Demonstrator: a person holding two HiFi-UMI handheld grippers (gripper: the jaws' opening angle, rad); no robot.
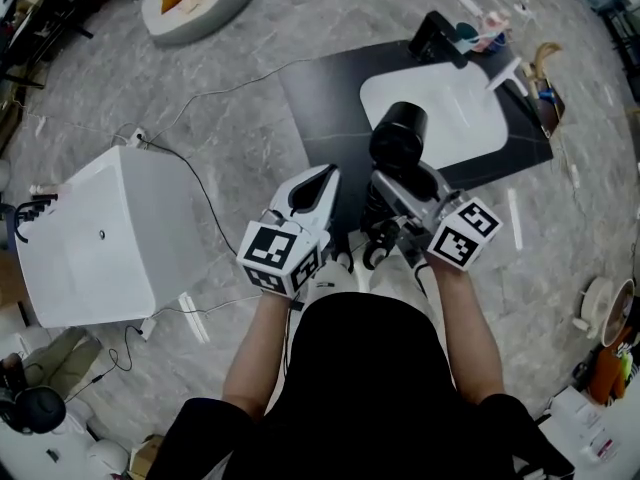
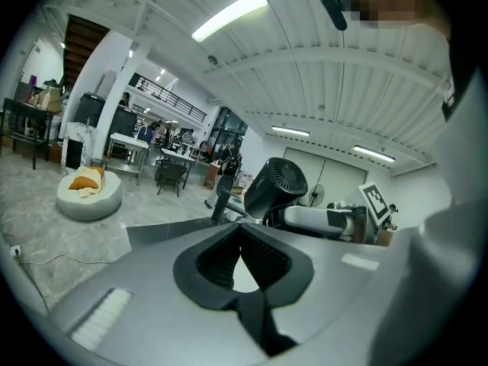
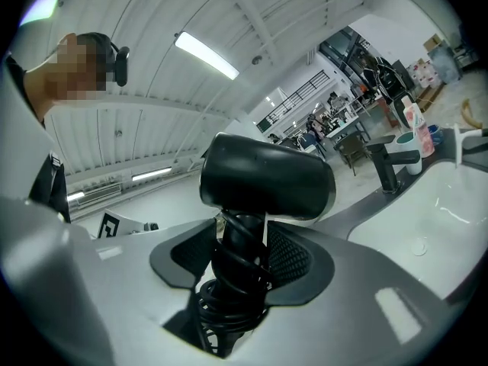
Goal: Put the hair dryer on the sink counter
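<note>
Against a grey marbled floor (image 1: 250,48) shows a flat black desk (image 1: 320,98), and a large white box (image 1: 100,238) stands well apart on the left. Set into the desk is a white rectangular sink basin (image 1: 455,118). A black hair dryer (image 1: 398,136) is held in the air over the desk's near side, by the basin's edge. Its barrel is uppermost and its cord is wound round the handle. The right claw (image 1: 392,180) is clamped on that wrapped handle. The left claw (image 1: 322,176) hovers just beside it, jaw tips pressed together with nothing between them. A black tap (image 1: 436,36) stands at the basin's far end. The carrying step appears to be in hand. Next, the dryer likely needs lowering onto bare desk beside the basin before the right claw lets go.
</note>
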